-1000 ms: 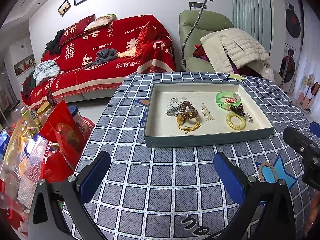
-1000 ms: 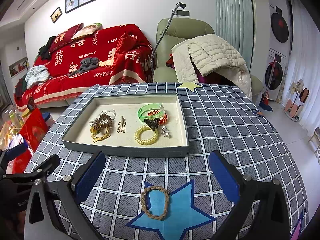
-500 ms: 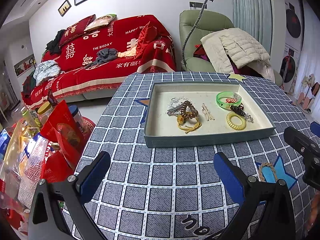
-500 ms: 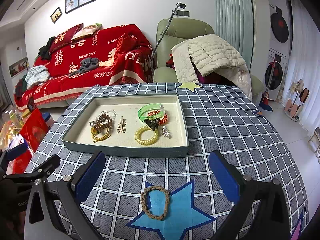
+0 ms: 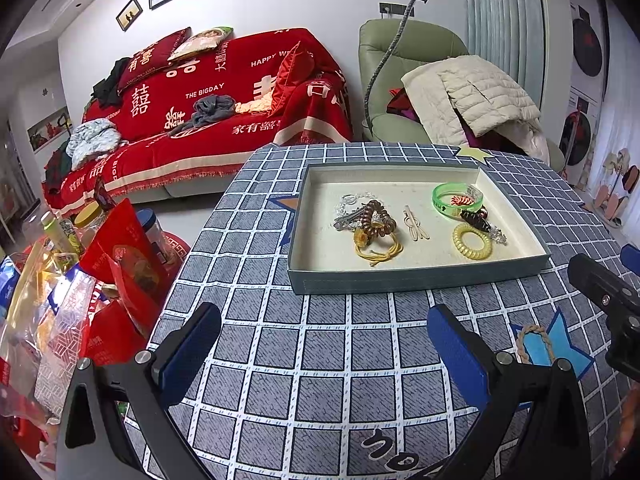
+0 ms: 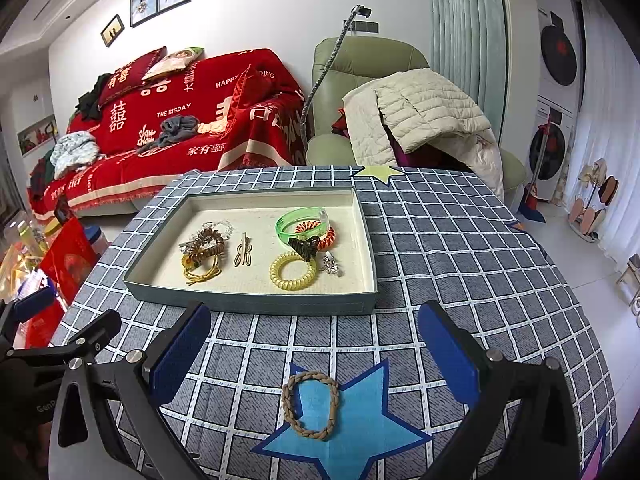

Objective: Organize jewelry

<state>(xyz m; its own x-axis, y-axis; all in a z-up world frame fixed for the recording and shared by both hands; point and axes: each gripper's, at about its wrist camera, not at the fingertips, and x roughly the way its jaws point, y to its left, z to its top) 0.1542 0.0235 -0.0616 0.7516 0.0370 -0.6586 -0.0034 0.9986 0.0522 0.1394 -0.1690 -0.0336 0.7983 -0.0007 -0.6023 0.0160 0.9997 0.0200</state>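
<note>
A grey-green tray [image 6: 256,304] with a cream lining holds several pieces: a green bangle [image 6: 304,222], a yellow coil hair tie [image 6: 293,270], a brown coil tie [image 6: 207,243], a hair clip [image 6: 243,255]. A braided tan bracelet [image 6: 310,405] lies outside it on a blue star of the checked tablecloth, just ahead of my right gripper [image 6: 316,356], which stands open and empty. My left gripper [image 5: 328,348] is open too, over bare cloth in front of the tray [image 5: 416,278]; the bracelet [image 5: 534,342] lies to its right.
Red snack bags and bottles [image 5: 100,264] crowd the table's left edge. Behind the table stand a red-covered sofa [image 6: 180,128] and a green armchair with a white jacket [image 6: 416,120]. The right gripper's black frame [image 5: 608,300] shows at the left view's right edge.
</note>
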